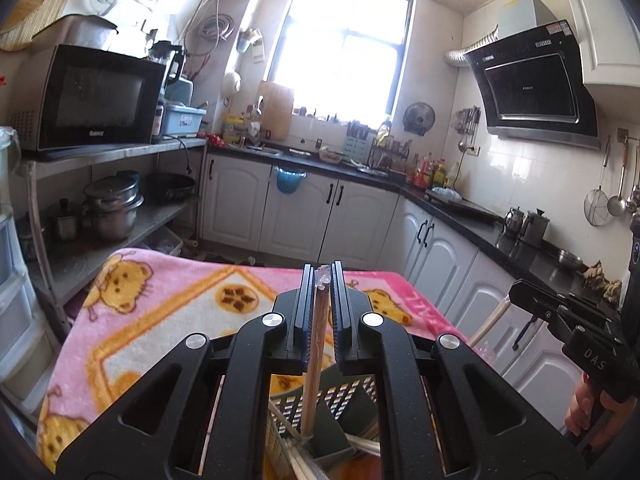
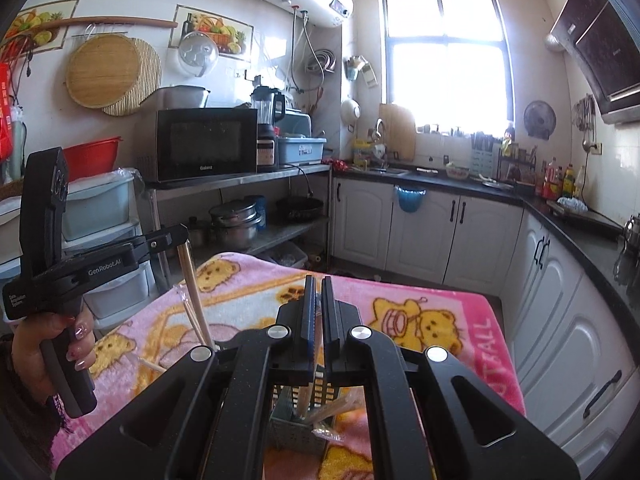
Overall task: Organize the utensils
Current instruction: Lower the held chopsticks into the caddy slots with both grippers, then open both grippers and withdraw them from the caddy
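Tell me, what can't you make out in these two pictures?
- Left wrist view: the basket bottom, hidden behind the left gripper.
- Right wrist view: the chopstick in the right gripper, mostly hidden between its fingers.
- Both views: outside the window, washed out by glare.

Legible markings, by item:

Microwave (image 2: 206, 144), left of centre in the right wrist view — brand "Galanz" in pale letters on the lower door edge; the same word shows on it at the left of the left wrist view.

Left gripper (image 2: 182, 240), at the left edge of the right wrist view — "GenRobot.AI" in white along the body; a small white label near the handle, too small to read with confidence.

Right gripper (image 1: 516, 294), at the right edge of the left wrist view — raised letters "DAS" on its body.

Blanket (image 2: 460, 320), right side of the right wrist view — white letters ending in "TALL" along the pink border; the start is hidden.
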A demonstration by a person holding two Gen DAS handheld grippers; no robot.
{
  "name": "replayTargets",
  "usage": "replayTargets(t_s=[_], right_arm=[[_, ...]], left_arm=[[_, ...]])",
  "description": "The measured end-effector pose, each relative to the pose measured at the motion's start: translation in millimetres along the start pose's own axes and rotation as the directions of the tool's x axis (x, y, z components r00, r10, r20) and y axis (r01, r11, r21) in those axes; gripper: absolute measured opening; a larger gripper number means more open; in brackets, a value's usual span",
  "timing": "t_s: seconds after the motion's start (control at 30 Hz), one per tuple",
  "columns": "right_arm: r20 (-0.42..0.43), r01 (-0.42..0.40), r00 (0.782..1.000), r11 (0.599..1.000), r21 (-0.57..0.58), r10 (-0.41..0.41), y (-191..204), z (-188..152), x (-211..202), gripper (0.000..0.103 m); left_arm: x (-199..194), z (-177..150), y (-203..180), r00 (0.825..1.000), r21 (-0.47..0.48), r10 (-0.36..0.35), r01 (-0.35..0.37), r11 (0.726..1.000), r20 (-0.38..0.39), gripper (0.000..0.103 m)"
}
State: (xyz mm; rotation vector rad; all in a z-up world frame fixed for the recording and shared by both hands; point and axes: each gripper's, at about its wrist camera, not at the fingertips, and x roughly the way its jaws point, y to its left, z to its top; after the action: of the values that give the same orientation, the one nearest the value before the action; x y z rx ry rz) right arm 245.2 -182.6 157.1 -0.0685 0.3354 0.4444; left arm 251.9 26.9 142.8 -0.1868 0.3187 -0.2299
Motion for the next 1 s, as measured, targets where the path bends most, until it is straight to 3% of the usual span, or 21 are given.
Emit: replayTargets(t_s=[0.07,0.13,0.2,0.33,0.43,0.53,0.6,0.77,0.9,1.0], right_arm=[[-0.012,-0.005,1.0,1.0,0.005,0.005,1.1,-4.7,1.7,0.004],[-0.02,-0.007,1.0,1.0,0.009,0.007,2.6,-8.6,0.9,0.005],[-0.025,-0.01,1.0,1.0,0.015,0.01,2.7,-12.1,-0.7,0.011],[-0.033,-0.013,0.999,1.0,0.025,0.014,0.7,-16.7,-3.6,0.015],[-0.036,-0.009,0.999,0.999,0.033,0.01,-2.0,-20.1,-8.6,0.018],[-0.038,-0.002,0.999,0.999,0.043,0.003,-3.5,-24.0,-14.5,0.029],[-0.037,0.0,0.999,0.999,0.043,0.002,-3.2,-27.1,-20.4,0.031],[-0.033,-0.001,0.999,0.999,0.042,0.003,-0.7,-35.4,-36.9,0.043],[-0.032,0.003,1.0,1.0,0.017,-0.002,7.0,-41.8,-48.5,0.051],[-0.024,0.002,1.0,1.0,0.007,-0.002,11.9,-46.9,-56.6,0.058]], left_arm=[[2.0,-4.3,0.6,1.0,-0.001,-0.001,0.001,1.0,-0.014,0.004],[3.2,-8.2,1.2,1.0,-0.004,0.001,-0.001,1.0,-0.03,0.01],[3.3,-12.5,2.0,0.999,-0.013,-0.004,0.003,1.0,-0.047,0.022],[-1.6,-18.1,2.8,0.998,-0.013,0.001,-0.002,1.0,-0.062,0.03],[-9.1,-21.9,4.4,0.998,-0.022,0.004,-0.005,1.0,-0.069,0.042],[-19.4,-24.2,7.9,0.998,-0.039,-0.001,-0.002,0.999,-0.068,0.051],[-27.8,-25.5,10.3,0.998,-0.051,-0.001,-0.002,0.999,-0.065,0.065],[-49.8,-30.9,13.6,0.998,-0.065,0.013,-0.017,0.998,-0.069,0.085],[-63.6,-35.9,12.9,0.995,-0.054,0.064,-0.068,0.996,-0.076,0.093],[-71.6,-41.9,14.2,0.993,-0.062,0.076,-0.082,0.995,-0.088,0.093]])
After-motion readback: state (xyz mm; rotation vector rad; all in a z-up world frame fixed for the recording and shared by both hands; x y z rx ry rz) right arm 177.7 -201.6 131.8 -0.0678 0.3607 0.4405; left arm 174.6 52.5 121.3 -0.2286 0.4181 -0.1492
